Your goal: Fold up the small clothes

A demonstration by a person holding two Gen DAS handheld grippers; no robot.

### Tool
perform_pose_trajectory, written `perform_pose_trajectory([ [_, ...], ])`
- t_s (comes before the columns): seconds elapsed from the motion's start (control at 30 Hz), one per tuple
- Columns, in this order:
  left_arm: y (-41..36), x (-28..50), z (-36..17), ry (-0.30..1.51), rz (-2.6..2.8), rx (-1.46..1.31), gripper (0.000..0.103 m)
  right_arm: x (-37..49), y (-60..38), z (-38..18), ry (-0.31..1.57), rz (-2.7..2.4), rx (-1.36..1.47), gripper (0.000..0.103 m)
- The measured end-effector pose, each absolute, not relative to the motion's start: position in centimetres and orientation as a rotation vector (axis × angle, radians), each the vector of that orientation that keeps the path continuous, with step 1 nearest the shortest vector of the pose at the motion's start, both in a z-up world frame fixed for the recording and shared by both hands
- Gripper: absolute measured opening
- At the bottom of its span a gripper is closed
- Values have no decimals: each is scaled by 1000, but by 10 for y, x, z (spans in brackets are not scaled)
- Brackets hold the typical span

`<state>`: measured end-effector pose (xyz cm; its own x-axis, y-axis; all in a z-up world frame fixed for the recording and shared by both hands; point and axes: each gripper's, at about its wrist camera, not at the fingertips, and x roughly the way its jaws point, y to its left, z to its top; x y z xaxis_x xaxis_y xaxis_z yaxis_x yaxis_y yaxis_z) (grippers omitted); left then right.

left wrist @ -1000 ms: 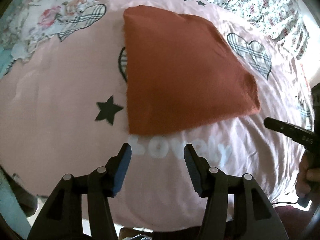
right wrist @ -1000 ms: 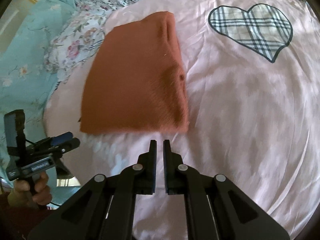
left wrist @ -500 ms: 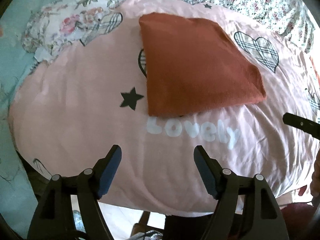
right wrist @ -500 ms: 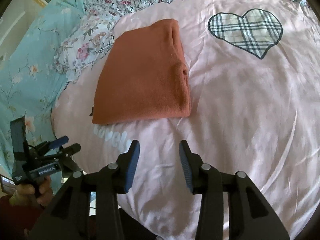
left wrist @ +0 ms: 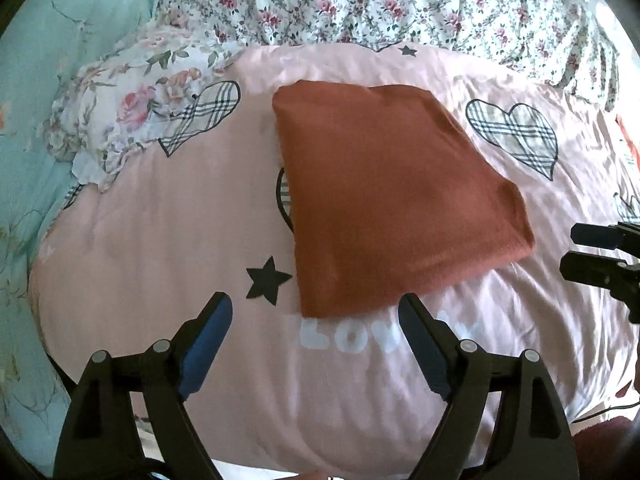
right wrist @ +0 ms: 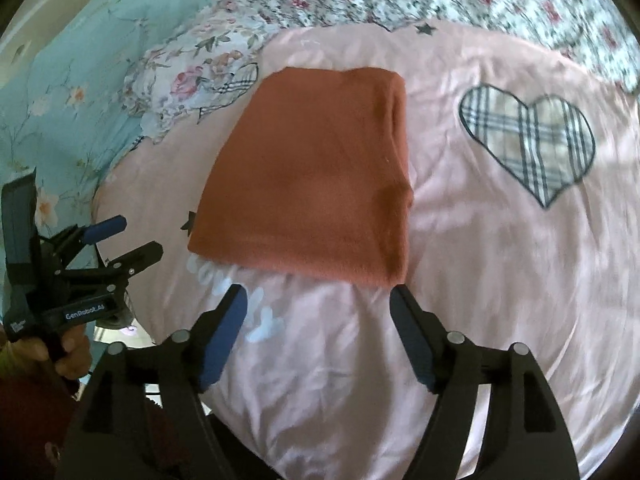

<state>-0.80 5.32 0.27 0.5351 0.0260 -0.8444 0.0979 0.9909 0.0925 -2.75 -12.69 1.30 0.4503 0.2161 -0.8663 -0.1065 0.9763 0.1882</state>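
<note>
Left tool (left wrist: 314, 310): jaws spread wide, nothing between them, hanging over the near part of the pink duvet (left wrist: 152, 240). Blue pads on the inner faces of the fingers (left wrist: 208, 336).

Right tool (right wrist: 316, 304): jaws also spread wide, nothing pinched, over the same duvet. In the left wrist view it shows at the right edge (left wrist: 600, 256), off to the side of the cloth and apart from it. In the right wrist view the left tool sits at the far left (right wrist: 120, 240), held in the person's hand (right wrist: 68, 354), clear of the cloth.

White "LOVELY" lettering (left wrist: 352, 334) is printed on the duvet between the left tool's tips and the cloth; partly covered by the right finger.

Folded rust-orange garment (left wrist: 384, 200) lies flat on the duvet just beyond both tools, touched by neither. Near edge sits just past the fingertips in both views; right wrist view (right wrist: 316, 184) shows a thicker folded edge along its right side. Black star print (left wrist: 267, 280) just beside its near-left corner. Cloth overlaps one plaid heart print (left wrist: 284, 196).

Further plaid heart (left wrist: 516, 136) to the right of the garment, another (left wrist: 204, 114) to its left.

Beyond: floral pillow (left wrist: 120, 112) at left, floral sheet (left wrist: 380, 0) across the back, teal floral bedding (left wrist: 60, 40) far left.
</note>
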Motion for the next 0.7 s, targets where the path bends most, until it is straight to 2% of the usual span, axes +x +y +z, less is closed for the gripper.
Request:
perform_pose_trajectory([
  [0.23,65,29,-11,1072,-10,87,86,1,-125,6,1101,181,138,79],
  [0.7,57,82,-9,1077,8,69,86,59,-127,-7,1134,180,181,80],
])
